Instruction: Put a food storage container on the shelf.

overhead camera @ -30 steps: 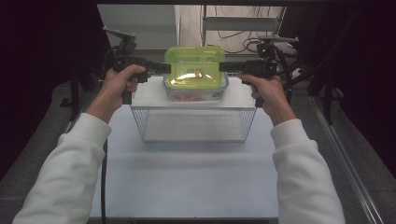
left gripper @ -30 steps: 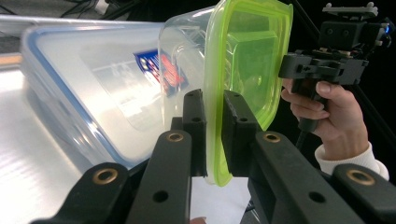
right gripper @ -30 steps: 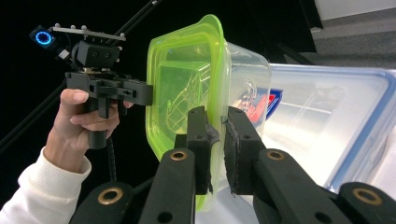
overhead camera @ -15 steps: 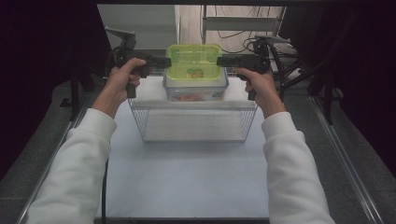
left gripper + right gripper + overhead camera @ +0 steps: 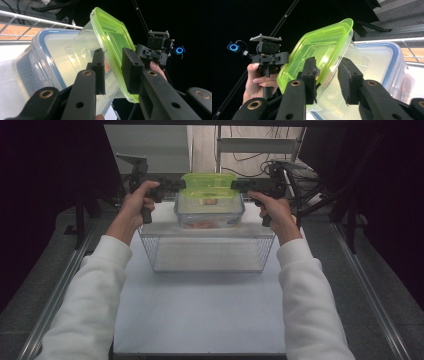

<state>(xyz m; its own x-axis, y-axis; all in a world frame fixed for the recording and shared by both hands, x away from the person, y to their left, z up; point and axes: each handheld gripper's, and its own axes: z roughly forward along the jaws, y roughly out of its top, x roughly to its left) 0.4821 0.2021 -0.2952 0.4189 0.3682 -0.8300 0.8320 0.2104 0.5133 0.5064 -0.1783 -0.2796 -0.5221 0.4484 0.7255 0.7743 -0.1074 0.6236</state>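
From the high view, a person in white sleeves holds the left gripper (image 5: 170,185) and the right gripper (image 5: 242,185) at either end of a clear plastic tub with a lime-green lid (image 5: 208,184), which has come down over the past second onto a larger clear box with a blue-rimmed lid (image 5: 210,210); that box stands on the white tabletop (image 5: 200,310) just behind an open wire-mesh basket (image 5: 207,252). Both sets of jaws have just been opening, with the green lid's rim between them, which reads as a release now that the tub is stacked. In the left gripper view, the left gripper (image 5: 113,66) has its black pads (image 5: 131,68) standing apart from the green-lidded tub (image 5: 112,42), one on each side of the rim with daylight showing, so nothing is clamped; the blue-rimmed box (image 5: 50,55) lies beneath, and the basket's wire edge (image 5: 37,20) runs close behind it. In the right gripper view, the right gripper (image 5: 327,80) likewise straddles the lid's edge (image 5: 319,50) with its fingers slack. Open room lies outward to each side, so a level withdrawal looks clear; the tub sits tilted, and a snagged rim could tip it.
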